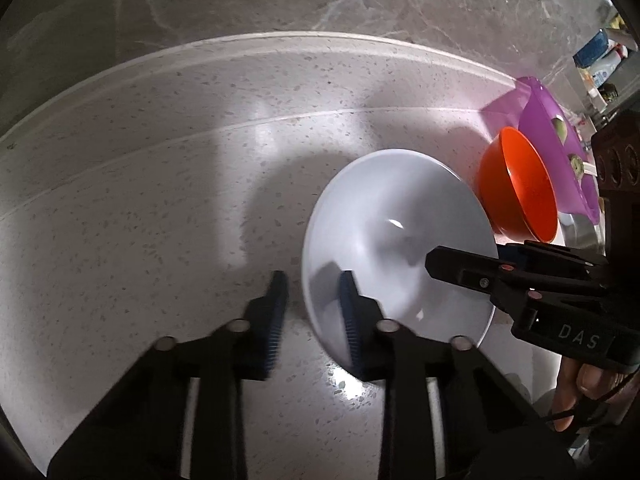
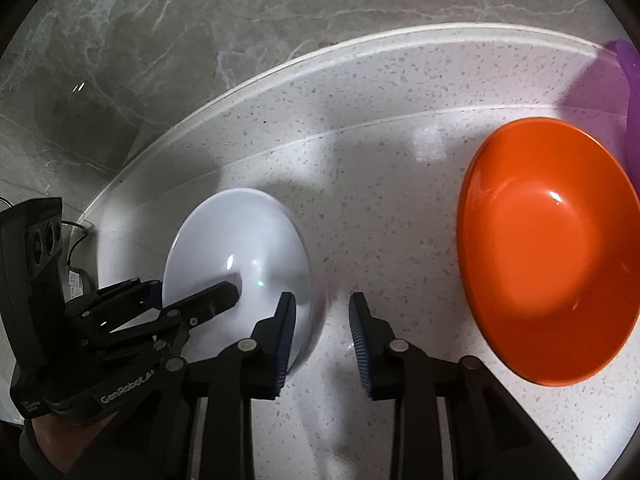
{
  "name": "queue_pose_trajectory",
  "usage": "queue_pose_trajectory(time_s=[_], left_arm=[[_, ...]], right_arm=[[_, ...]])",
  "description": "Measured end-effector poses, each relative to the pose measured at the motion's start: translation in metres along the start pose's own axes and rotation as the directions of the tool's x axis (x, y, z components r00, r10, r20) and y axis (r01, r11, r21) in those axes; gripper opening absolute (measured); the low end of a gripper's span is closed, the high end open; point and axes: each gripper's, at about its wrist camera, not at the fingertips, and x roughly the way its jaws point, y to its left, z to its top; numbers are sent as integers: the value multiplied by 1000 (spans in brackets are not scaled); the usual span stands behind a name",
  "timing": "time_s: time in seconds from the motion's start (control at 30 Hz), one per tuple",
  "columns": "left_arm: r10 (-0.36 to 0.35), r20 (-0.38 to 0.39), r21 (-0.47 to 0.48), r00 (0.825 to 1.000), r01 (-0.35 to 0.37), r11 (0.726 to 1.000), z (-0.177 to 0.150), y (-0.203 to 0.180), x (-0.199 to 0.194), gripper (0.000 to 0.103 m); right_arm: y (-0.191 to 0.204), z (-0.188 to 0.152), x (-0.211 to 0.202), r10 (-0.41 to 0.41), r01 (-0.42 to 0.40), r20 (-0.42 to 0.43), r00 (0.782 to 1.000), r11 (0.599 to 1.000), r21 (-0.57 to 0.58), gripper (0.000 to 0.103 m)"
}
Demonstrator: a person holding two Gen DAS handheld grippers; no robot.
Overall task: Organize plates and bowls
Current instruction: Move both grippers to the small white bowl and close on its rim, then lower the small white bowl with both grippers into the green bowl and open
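Left claw [image 1: 312,280] has its jaws parted a moderate way and it's straddling the near-left rim of the shallow white plastic bowl [image 1: 400,236], one blue ribbed pad inside the bowl, the other outside, not squeezed shut on it as far as I can see. Right claw [image 2: 322,300] is parted about the same, holding nothing; its left pad sits over the white bowl's near-right edge, the other over bare speckled white tabletop [image 2: 380,184]. The white bowl sits upright on the tabletop, glossy and empty. To its right is a shiny orange plastic bowl [image 2: 548,248], also empty, close but apart. Beyond that, at the far right, is a translucent purple plastic basin [image 1: 552,132].
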Motion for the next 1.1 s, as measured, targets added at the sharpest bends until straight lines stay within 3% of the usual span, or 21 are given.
queue_pose_trajectory(time_s=[0.07, 0.5, 0.87, 1.1], left_arm=[[-1, 2, 10, 1000, 1, 1000, 1, -4, 1, 15], [5, 4, 27, 1000, -5, 1000, -4, -11, -7, 15], [-8, 14, 57, 1000, 7, 998, -17, -37, -35, 15], [-48, 11, 99, 999, 47, 994, -42, -75, -61, 15]], right_arm=[[5, 1, 0, 5, -5, 1, 1000, 1000, -18, 18], [10, 0, -4, -7, 8, 12, 1000, 1000, -29, 15], [9, -17, -39, -2, 3, 51, 999, 1000, -31, 15], [0, -48, -81, 1, 1, 83, 997, 1000, -24, 14]])
